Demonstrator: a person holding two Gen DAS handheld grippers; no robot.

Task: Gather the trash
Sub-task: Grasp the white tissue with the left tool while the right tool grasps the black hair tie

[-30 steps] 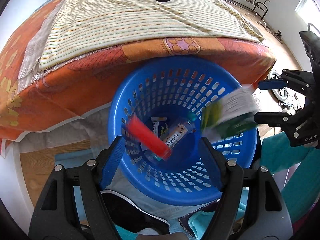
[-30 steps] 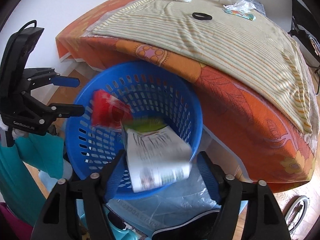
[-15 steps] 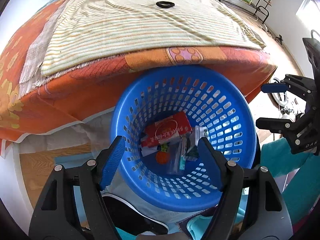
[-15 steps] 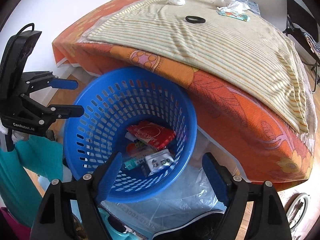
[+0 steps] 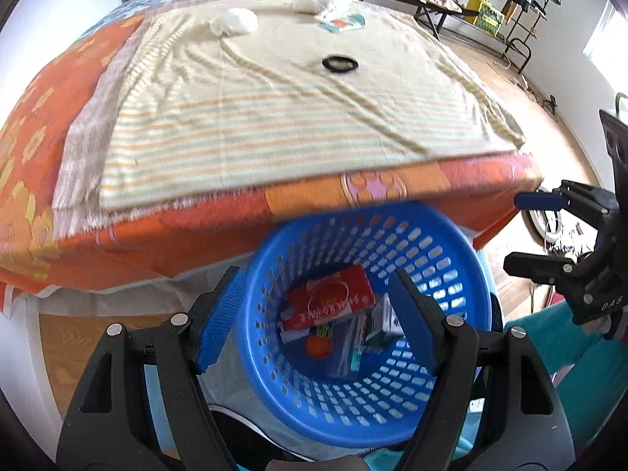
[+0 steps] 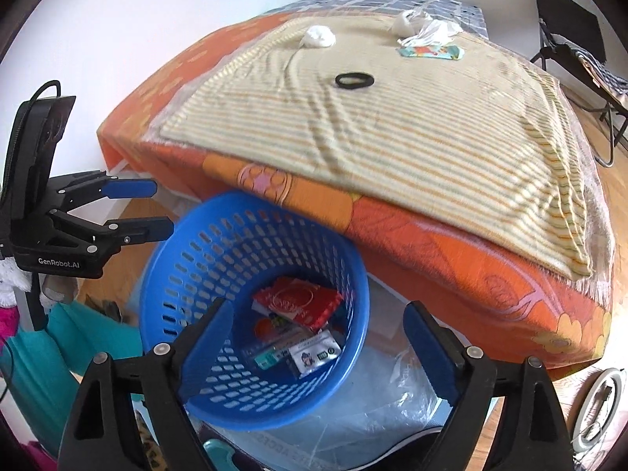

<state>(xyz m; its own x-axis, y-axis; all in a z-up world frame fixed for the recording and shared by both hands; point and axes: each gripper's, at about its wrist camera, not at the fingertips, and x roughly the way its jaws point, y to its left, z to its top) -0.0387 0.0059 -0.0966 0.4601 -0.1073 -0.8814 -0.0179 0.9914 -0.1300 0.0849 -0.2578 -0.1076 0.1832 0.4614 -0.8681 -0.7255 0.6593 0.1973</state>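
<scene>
Blue perforated basket point(image 5: 365, 353) is seen on the floor against the bed's point(image 5: 157, 231) foot edge. A red packet point(image 5: 333, 302) and smaller wrappers are lying in its bottom. Left tongs point(image 5: 318, 325) are held apart above the basket, nothing between them. Right tongs point(image 6: 314, 349) are being opened, likewise empty. On the striped blanket point(image 6: 392, 133), a black ring point(image 6: 354, 80), white tissue wads point(image 6: 320, 36) and a coloured wrapper point(image 6: 431, 52) are noted.

The blue basket point(image 5: 463, 243) is glossy perforated plastic. A matt striped cloth point(image 6: 392, 137) covers the bed. The floor point(image 5: 506, 78) is smooth wood.
</scene>
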